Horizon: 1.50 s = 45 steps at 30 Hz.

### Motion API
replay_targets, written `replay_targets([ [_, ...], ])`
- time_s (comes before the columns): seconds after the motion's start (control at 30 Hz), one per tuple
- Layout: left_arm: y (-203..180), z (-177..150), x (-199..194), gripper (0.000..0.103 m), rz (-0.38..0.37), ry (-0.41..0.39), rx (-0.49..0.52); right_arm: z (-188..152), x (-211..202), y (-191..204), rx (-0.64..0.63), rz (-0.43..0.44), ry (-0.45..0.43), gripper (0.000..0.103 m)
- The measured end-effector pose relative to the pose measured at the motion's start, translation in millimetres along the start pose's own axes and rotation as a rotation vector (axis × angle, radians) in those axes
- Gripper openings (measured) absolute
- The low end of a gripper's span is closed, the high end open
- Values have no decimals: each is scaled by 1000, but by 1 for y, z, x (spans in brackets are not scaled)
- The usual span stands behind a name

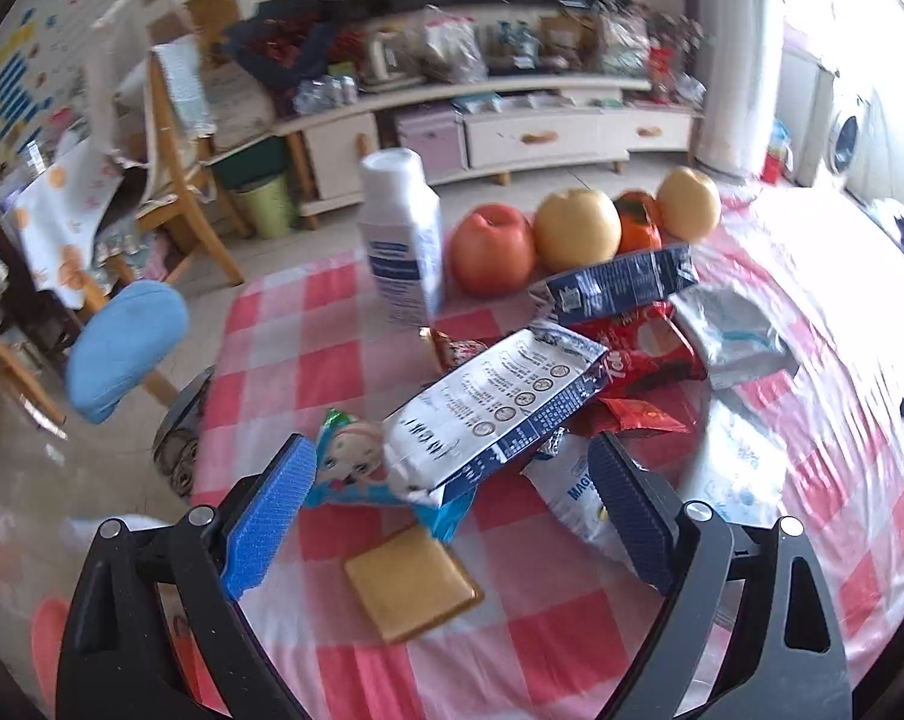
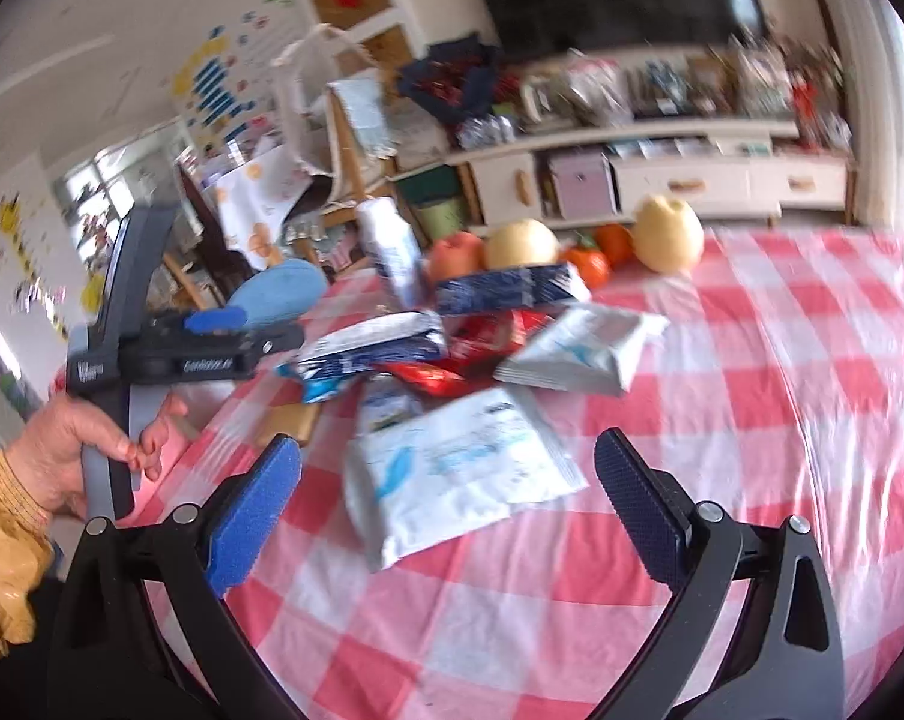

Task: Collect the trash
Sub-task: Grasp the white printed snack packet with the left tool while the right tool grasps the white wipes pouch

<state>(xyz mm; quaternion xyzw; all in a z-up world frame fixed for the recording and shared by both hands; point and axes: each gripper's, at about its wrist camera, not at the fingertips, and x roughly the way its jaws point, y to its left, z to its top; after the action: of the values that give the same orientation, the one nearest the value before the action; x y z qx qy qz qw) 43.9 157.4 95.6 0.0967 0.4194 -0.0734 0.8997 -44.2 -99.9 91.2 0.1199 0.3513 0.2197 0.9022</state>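
Left tongs [image 1: 452, 480] and right tongs [image 2: 449, 480] both gape wide, empty (nothing clamped), over the wrapper pile [image 1: 572, 360] littering the checked tabletop [image 2: 752, 420] beside a white bottle [image 1: 401, 240].

Wide-open right tongs [image 2: 449, 480] hover over a white wrapper [image 2: 458, 474] on the checked tablecloth [image 2: 752, 420].

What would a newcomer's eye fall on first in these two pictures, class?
A heap of torn snack wrappers sprawls mid-table on the red-and-white checked tablecloth. Behind it a row of fruit lines the far edge beside an upright white bottle. In the foreground the open left gripper frames the nearest wrappers.
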Motion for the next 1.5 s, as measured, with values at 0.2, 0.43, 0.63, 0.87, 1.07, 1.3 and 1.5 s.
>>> replay_targets([
  [0.2, -9, 14, 30, 91, -43, 22, 108, 6, 26, -29, 61, -19, 50, 99],
  [0.43, -6, 25, 61, 91, -88, 65, 129, 14, 63, -34, 31, -42, 87, 99],
  [0.63, -5, 21, 81, 91, -119, 111, 107, 23, 82, -71, 200, 19, 88, 99],
  [0.87, -7, 17, 89, 87, -146, 125, 79, 24, 90, -99, 385, 129, 85, 94],
  [1.07, -5, 17, 86, 78, -185, 123, 35, 20, 95, -105, 464, 186, 104, 79],
  [1.3, -19, 13, 81, 69, -272, 139, 61, 23, 96, -109, 499, 203, 81, 78],
  [1.5, -27, 17, 83, 69, -274, 138, 49, 23, 106, -108, 468, 158, 99, 57],
])
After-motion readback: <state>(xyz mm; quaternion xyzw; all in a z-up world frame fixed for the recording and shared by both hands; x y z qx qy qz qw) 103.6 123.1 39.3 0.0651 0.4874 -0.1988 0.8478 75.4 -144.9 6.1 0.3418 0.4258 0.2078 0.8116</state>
